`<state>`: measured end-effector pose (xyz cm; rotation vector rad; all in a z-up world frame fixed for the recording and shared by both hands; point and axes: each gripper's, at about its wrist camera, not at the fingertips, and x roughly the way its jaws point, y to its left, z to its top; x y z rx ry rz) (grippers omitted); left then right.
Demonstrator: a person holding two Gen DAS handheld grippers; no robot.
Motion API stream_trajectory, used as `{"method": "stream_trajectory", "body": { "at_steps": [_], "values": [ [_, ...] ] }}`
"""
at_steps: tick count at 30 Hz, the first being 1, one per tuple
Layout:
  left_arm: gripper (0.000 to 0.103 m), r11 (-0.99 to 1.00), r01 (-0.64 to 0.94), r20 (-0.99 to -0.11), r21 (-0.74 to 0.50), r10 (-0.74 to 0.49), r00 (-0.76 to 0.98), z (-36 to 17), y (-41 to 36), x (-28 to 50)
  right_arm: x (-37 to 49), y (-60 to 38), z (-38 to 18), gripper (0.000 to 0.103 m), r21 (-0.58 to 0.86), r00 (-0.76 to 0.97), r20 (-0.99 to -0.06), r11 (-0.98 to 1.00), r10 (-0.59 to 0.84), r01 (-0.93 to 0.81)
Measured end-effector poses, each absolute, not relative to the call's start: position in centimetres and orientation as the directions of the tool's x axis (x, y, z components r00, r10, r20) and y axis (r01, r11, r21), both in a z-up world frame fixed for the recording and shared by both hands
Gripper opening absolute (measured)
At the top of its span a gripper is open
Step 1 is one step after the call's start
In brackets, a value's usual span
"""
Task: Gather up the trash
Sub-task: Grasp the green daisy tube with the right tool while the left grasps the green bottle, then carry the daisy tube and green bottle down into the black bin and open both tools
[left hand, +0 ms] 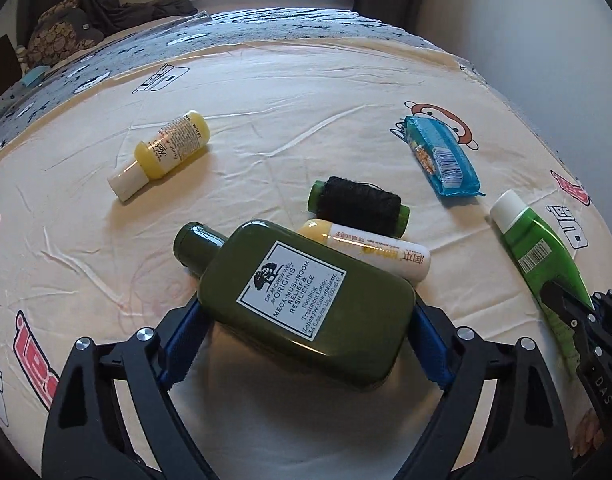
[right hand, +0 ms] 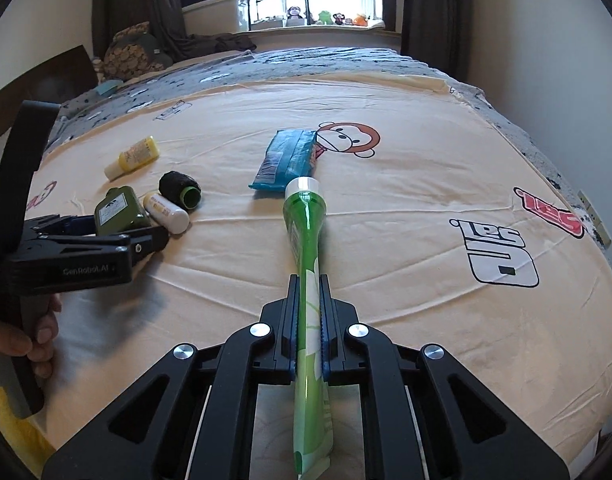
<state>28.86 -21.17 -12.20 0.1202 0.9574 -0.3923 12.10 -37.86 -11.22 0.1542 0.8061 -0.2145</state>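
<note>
Right hand-held gripper pinching green tube, left spread around olive bottle, mid-bed.

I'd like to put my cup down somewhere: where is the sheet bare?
Bare sheet lies right of the green tube, and between the yellow bottle and blue packet. Crowded around the dark green bottle, thread spool and white tube.

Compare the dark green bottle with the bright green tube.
The dark green bottle is broad and flat-sided; the bright green tube is slim and tapered. The bottle's cap is dark green, the tube's white. The bottle lies between the open left gripper; the right gripper clamps the tube.
</note>
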Motion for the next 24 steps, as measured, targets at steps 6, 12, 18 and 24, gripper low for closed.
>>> {"method": "stream_trajectory", "body": {
  "at_steps": [6, 12, 18, 24],
  "values": [
    [0.084, 0.919, 0.391, -0.805, -0.054, -0.272, 0.527, -11.3, -19.7, 26.9, 10.8, -36.8, -10.5, 0.009, 0.038, 0.689, -0.712, 0.971, -0.138, 0.235],
    [0.084, 0.912, 0.410, -0.769, -0.029, -0.282, 0.574, -9.1, -17.0, 23.1, 9.7, -34.1, -9.3, 0.009, 0.019, 0.705, -0.699, 0.983, -0.118, 0.183],
    [0.084, 0.904, 0.427, -0.728, -0.026, -0.310, 0.612, -7.1, -13.4, 17.8, 7.2, -29.7, -8.4, 0.009, 0.030, 0.736, -0.675, 0.994, -0.054, 0.101],
    [0.084, 0.902, 0.430, -0.699, -0.040, -0.332, 0.633, -6.0, -9.7, 12.2, 2.8, -25.6, -6.5, 0.009, 0.048, 0.773, -0.634, 0.999, 0.023, 0.010]
  ]
}}
